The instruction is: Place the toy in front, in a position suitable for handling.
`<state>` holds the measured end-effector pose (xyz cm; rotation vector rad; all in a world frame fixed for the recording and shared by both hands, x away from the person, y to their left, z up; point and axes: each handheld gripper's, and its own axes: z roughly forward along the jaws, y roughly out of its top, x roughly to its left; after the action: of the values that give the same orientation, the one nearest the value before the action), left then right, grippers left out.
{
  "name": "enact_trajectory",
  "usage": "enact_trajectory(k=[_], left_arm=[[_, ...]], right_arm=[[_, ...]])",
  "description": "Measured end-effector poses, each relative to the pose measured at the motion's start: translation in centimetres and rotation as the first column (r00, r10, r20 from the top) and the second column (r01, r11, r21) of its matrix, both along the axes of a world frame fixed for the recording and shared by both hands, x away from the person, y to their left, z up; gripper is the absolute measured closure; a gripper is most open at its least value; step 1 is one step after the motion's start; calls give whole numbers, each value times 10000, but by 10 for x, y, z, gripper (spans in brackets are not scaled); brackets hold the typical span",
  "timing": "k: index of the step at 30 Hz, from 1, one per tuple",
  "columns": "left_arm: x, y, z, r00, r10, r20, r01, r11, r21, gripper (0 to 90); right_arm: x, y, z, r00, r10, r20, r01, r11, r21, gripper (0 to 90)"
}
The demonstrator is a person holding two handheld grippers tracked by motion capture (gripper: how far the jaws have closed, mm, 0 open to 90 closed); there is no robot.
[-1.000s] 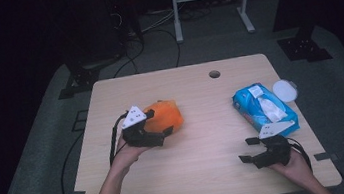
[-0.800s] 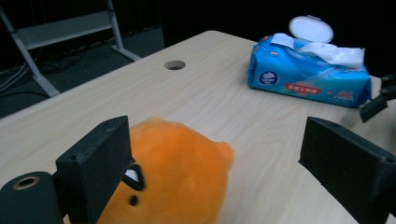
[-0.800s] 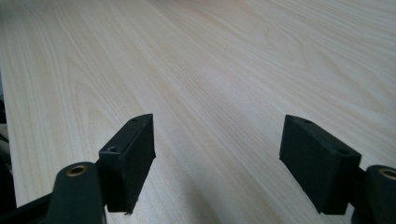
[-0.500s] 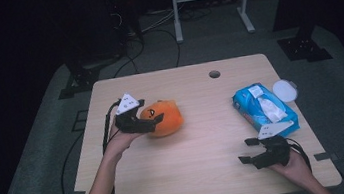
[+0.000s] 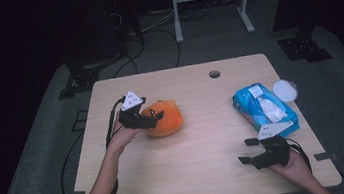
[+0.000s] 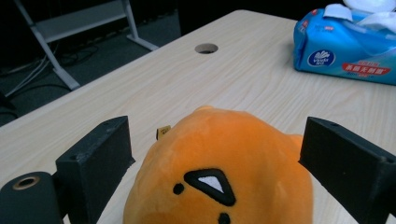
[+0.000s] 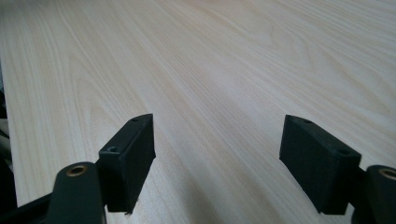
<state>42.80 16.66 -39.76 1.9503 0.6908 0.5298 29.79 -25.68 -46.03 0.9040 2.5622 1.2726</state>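
Note:
An orange plush toy [image 5: 165, 119] with a small black-and-white face lies on the left half of the wooden table [image 5: 200, 174]. My left gripper [image 5: 152, 117] reaches it from the left, open. In the left gripper view the plush toy [image 6: 219, 177] sits between the two jaws of my left gripper [image 6: 219, 140], with a gap on each side. My right gripper [image 5: 247, 151] rests low near the front right of the table, open, pointing left. In the right gripper view, bare wood lies between the jaws of my right gripper [image 7: 219, 154].
A blue tissue pack [image 5: 262, 108] lies at the right, with a white tissue sticking out, and a round white lid [image 5: 285, 89] lies beside it. A cable hole [image 5: 214, 74] is near the far edge. Beyond the table stand a metal rack and cables on the floor.
My left gripper has swung from the near side of the plush toy round to its left side, farther from the person. The plush and the right gripper have stayed put.

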Motion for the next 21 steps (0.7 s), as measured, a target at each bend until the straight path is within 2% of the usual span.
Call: enact_trajectory(k=[6, 10, 12, 15, 18, 21], left_arm=[[8, -3, -9, 9997, 95, -223, -92, 9998, 150, 87], [12, -4, -19, 9976, 215, -653, -206, 9997, 148, 88], [14, -5, -27, 9937, 214, -1104, -191, 9996, 216, 89], [13, -7, -31, 9910, 430, -1264, -418, 9991, 122, 92], [13, -8, -32, 9911, 442, -1255, -423, 9989, 178, 120], [11, -6, -31, 9890, 284, -1451, -219, 9987, 468, 198]], right_arm=[[-1, 0, 0, 10000, 47, -8, -47, 10000, -9, 253], [-1, 2, -1, 9999, 105, -18, -105, 9999, -37, 253], [-1, 2, -1, 9999, 143, 14, -143, 9999, -43, 253], [-2, 2, 0, 9999, 127, 32, -126, 9999, -51, 253], [-2, 2, 0, 9999, 129, 37, -129, 9999, -46, 253], [-2, 4, 0, 9998, 184, 39, -184, 9998, -64, 253]])
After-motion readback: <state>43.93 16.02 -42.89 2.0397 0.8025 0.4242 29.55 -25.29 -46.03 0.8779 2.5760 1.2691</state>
